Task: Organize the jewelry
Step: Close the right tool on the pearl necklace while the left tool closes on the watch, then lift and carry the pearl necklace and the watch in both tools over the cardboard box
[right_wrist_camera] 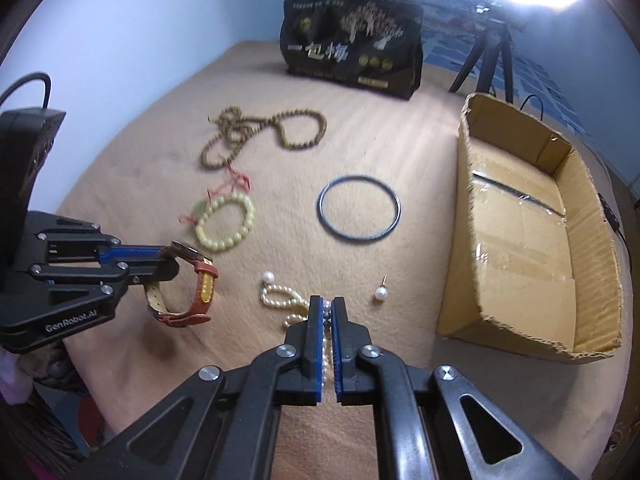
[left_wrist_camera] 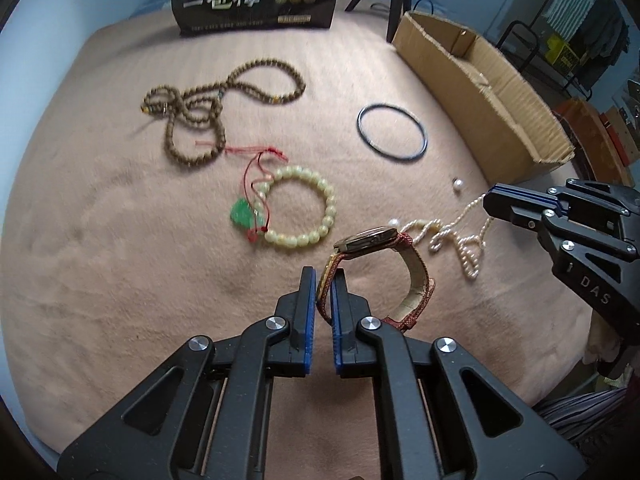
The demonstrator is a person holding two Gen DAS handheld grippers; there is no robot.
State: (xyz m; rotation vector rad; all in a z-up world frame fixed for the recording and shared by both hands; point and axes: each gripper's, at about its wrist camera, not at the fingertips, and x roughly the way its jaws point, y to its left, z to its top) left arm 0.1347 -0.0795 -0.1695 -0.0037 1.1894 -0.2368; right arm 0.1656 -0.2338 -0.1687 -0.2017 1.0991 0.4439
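The left gripper (left_wrist_camera: 323,276) was clamped on the strap of a wristwatch (left_wrist_camera: 376,240), w/ the watch held up off the tan blanket (left_wrist_camera: 120,260) — its red-brown band looped out to the right of the blue pads. From the right wrist view the same watch (right_wrist_camera: 192,280) hung at the tip of the left gripper (right_wrist_camera: 166,258).

The right gripper (right_wrist_camera: 327,308) was pinched tight on a pearl strand (right_wrist_camera: 280,296); beads showed betw. its closed fingers, and the rest of the strand trailed on the blanket just ahead. In the left view the strand (left_wrist_camera: 456,236) ran up to the right gripper (left_wrist_camera: 490,200).

Two loose pearl studs lay near the strand — one (right_wrist_camera: 268,277) at its far end, the other (right_wrist_camera: 380,291) twd the cardboard box (right_wrist_camera: 592,264), which sat open on the right.

Farther out: a black bangle (right_wrist_camera: 359,209), a pale-yellow bead bracelet (left_wrist_camera: 302,210) w/ a green pendant (left_wrist_camera: 244,216) on red cord touching it, and a long brown bead necklace (left_wrist_camera: 200,112) in loose loops. A black bag (right_wrist_camera: 352,50) stood at the far edge.
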